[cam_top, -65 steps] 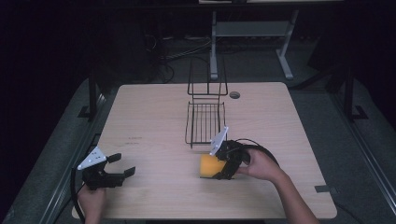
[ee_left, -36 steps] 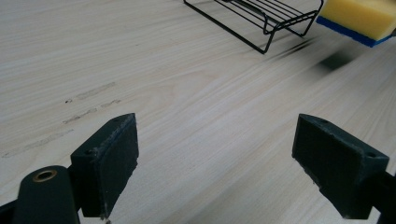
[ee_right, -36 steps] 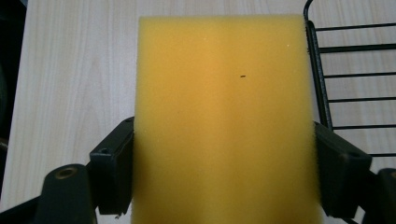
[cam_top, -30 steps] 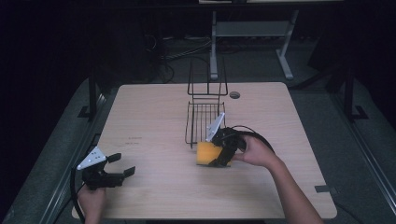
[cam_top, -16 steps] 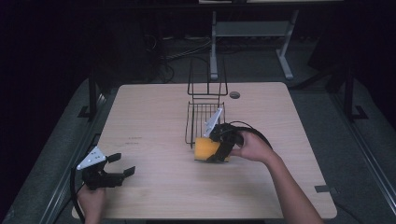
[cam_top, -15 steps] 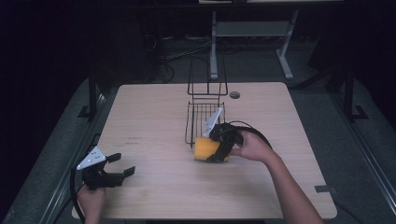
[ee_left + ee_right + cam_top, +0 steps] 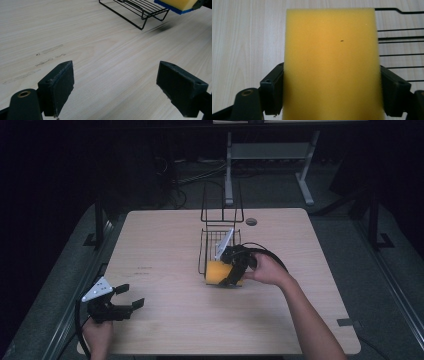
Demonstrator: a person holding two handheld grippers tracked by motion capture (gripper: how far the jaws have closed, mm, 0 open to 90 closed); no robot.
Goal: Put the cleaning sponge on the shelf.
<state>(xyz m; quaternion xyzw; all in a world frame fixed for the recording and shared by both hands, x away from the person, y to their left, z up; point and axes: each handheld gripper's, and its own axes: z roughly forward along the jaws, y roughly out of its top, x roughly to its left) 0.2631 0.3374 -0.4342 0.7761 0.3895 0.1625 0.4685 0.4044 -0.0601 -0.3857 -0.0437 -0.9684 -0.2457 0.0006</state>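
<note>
Sponge: we hold the yellow sponge point(image 7: 330, 62) in our right gripper point(image 7: 233, 268), just right of the table's centre, at the near edge of the wire rack point(image 7: 216, 251). In the left gripper view it shows a blue underside point(image 7: 178, 5) and hangs above the wood, over the rack's lip.

Right fingers: we clamp them on the sponge's two long sides, one black pad point(image 7: 272, 91) at 9 o'clock and one at 3 o'clock of it. We judge the side grip leaves the flat faces free, so the sponge can be laid down level.

Why here: the rack lies at 12 o'clock from the sponge, so we take it that the sponge is bound for its wires; that is our reading only.

Left gripper: we rest our left gripper point(image 7: 116, 303) near the table's point(image 7: 165, 235) 7 o'clock corner, well apart from the work. Its fingers point(image 7: 58, 85) stand wide apart with nothing between them.

Around: the rack has a low flat tray and an upright frame at its far end. A small round hole point(image 7: 251, 221) sits in the table at 1 o'clock from the rack. Faint marks point(image 7: 47, 53) streak the wood ahead of the left gripper.

In the way: the rack's raised front wire is the one thing we must clear. The right gripper's cable point(image 7: 267, 255) loops beside the hand, clear of the rack.
</note>
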